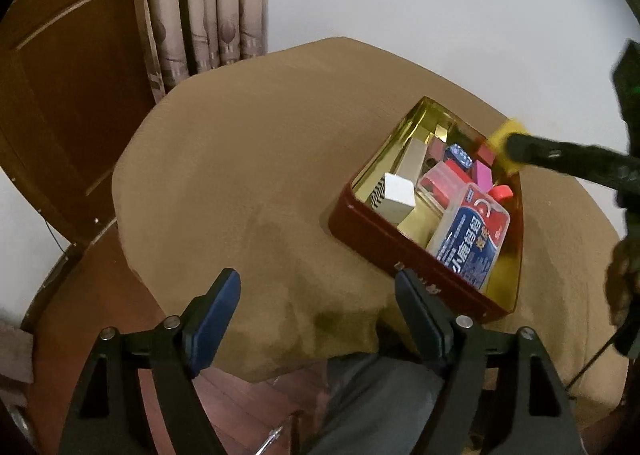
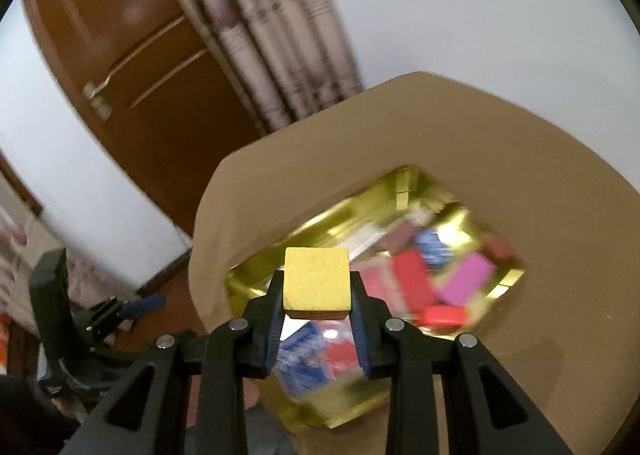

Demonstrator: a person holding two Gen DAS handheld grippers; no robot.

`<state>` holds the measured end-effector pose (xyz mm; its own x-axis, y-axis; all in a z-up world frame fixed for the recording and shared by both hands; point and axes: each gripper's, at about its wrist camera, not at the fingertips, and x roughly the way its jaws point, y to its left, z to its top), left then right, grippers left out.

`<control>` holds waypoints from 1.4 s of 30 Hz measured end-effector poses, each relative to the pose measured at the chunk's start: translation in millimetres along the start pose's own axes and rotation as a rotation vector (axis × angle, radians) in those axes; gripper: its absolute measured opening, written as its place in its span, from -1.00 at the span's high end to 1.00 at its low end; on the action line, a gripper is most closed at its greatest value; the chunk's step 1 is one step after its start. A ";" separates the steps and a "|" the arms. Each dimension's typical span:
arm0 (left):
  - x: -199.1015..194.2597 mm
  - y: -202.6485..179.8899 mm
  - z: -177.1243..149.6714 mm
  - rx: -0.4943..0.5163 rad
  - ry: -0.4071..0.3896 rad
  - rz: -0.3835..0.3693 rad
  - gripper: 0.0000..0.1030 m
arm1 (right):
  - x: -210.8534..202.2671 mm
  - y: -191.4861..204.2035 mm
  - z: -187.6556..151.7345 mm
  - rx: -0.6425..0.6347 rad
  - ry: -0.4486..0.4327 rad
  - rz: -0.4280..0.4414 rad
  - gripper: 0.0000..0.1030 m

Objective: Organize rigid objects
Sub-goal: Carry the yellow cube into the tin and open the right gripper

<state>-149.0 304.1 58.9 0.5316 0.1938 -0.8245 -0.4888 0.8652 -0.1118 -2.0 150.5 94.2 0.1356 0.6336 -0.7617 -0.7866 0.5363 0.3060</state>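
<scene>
My right gripper pinches a yellow block between its blue pads, above the gold-lined tin on the tan tablecloth. Blurred in the tin lie a red block, a pink block and a blue-and-red box. My left gripper shows at the left edge.

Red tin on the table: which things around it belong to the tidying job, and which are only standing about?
Job:
- red tin, gold inside
- yellow block, gripped in right claw
- small boxes and blocks already in the tin
- left claw, open, empty

Standing about:
- brown tablecloth
- curtain
- wooden door
</scene>
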 end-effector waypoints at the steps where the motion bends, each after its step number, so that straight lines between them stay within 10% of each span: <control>1: 0.9 1.4 -1.4 0.002 0.008 -0.008 -0.47 | 9.5 6.8 0.0 -0.001 0.013 0.019 0.43; 16: 15.2 0.8 -8.0 0.022 0.063 -0.025 -0.48 | 78.6 5.5 0.0 0.013 0.088 -0.006 0.42; 26: 17.9 1.4 -9.1 0.022 0.067 -0.021 -0.48 | 37.7 -1.3 -7.7 0.064 -0.071 -0.027 0.34; 33: 3.8 -9.6 -5.8 0.046 0.001 0.004 -0.48 | -22.3 48.7 -65.7 -0.053 -0.313 -0.417 0.30; 37: -4.0 -17.3 1.1 0.066 -0.091 0.025 -0.52 | -28.6 67.8 -99.8 -0.068 -0.402 -0.540 -0.25; 42: -11.7 -25.3 8.9 0.069 -0.220 0.026 -0.53 | -36.1 73.4 -112.0 0.011 -0.467 -0.625 -0.31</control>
<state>-136.7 284.1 76.3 0.6612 0.3060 -0.6849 -0.4596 0.8869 -0.0475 -132.1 104.5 80.1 0.7931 0.3801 -0.4761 -0.4753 0.8748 -0.0934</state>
